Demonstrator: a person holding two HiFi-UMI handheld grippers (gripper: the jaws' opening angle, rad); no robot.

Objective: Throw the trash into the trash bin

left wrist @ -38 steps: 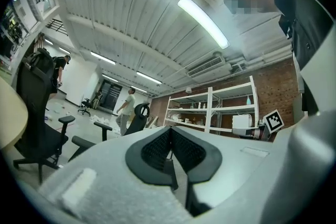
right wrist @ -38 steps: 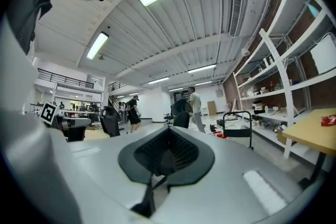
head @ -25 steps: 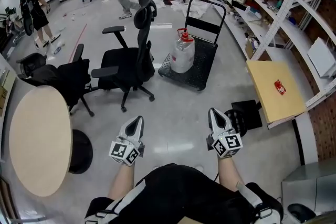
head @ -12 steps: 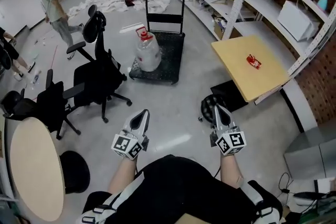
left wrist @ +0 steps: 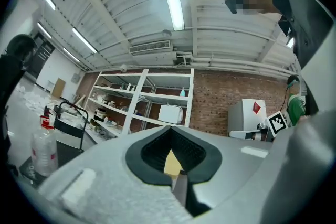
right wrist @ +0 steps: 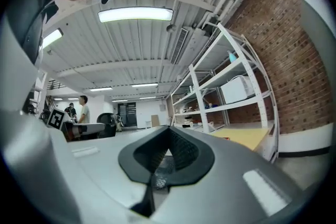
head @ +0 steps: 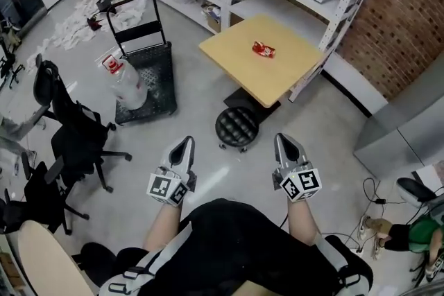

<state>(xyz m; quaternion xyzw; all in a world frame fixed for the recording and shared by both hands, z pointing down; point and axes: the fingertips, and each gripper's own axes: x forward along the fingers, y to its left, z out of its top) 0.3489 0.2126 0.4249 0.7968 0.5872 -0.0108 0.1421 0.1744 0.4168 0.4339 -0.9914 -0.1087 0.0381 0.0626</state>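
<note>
**Left tongs (head: 186, 143) and right tongs (head: 282, 141), each pressed together and empty, facing the tabletop (head: 243, 60).**
The red wrapper (head: 263, 49) may be shoved off if met by unspread tongs.

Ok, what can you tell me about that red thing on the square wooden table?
The red item looks like a small crumpled packet or wrapper, red with a touch of white, its print too small to read. It lies flat and alone near the middle of the light wooden table, angled to the edges. Only the tabletop touches it.
</note>
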